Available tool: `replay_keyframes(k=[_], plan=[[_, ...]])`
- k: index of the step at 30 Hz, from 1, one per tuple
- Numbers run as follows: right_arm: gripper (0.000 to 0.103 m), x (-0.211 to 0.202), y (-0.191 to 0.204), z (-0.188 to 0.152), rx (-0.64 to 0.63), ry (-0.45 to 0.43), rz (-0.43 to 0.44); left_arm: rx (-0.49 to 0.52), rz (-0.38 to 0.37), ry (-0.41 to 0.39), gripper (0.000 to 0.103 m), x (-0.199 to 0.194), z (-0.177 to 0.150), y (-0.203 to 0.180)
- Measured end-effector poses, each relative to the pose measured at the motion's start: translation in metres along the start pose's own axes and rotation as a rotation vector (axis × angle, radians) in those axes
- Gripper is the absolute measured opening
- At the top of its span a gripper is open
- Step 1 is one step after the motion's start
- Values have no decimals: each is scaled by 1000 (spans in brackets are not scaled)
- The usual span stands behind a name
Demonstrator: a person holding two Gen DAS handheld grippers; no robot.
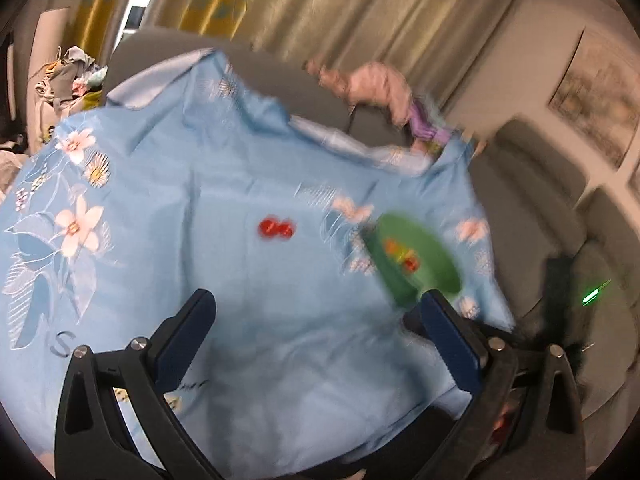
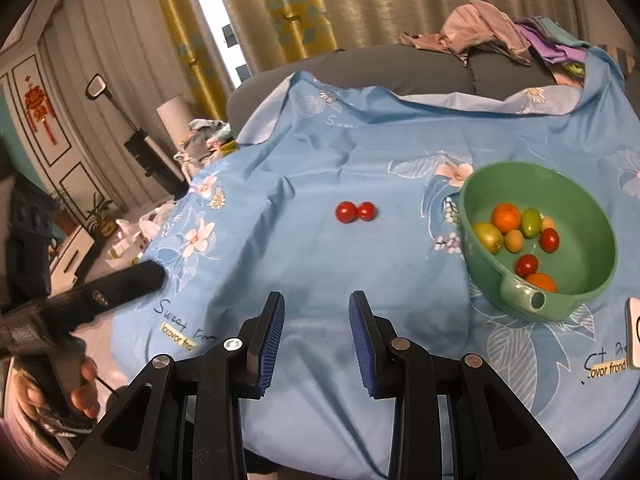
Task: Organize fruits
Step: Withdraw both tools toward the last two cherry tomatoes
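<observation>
Nearest in the right wrist view, the right tool [image 2: 316, 330] hangs low in the frame with its blue pads drawn close, only a narrow gap between them and nothing inside. The left tool [image 1: 316, 338] stands spread wide and empty, low in its own blurred view. Beyond, at mid-frame on the rumpled light-blue floral cloth [image 2: 304, 264] covering the surface, two small round red cherry tomatoes [image 2: 356, 211] lie touching; as a pair their long axis runs left to right across the frame. They could roll along the soft folds if a pad nudges them, and a nearly closed tool would bump rather than straddle one. Farther right sits the green plastic bowl [image 2: 480, 196], holding assorted small fruits, its stubby handle pointing toward the lower edge.
</observation>
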State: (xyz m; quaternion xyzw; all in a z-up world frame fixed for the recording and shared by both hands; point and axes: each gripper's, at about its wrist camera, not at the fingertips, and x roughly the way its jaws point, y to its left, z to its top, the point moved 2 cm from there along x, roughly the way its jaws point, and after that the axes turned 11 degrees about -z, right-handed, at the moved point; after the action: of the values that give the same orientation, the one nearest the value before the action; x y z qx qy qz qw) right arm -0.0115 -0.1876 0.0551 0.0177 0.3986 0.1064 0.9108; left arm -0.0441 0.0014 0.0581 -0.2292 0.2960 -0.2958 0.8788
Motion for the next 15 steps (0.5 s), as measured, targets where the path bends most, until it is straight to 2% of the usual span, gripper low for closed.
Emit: replay_keyframes(k=[3, 5, 8, 9, 15], plan=[[34, 3, -3, -2, 13, 6, 5, 43, -38, -67, 103, -8, 7, -8], [34, 6, -6, -3, 22, 12, 11, 66, -56, -76, 103, -9, 8, -11], [34, 9, -9, -3, 29, 15, 19, 60, -101, -20, 103, 0, 8, -13], [34, 10, -9, -3, 30, 15, 21, 62, -93, 3, 103, 5, 7, -14], [34, 20, -11, -4, 28, 23, 37, 86, -63, 15, 103, 17, 7, -16]])
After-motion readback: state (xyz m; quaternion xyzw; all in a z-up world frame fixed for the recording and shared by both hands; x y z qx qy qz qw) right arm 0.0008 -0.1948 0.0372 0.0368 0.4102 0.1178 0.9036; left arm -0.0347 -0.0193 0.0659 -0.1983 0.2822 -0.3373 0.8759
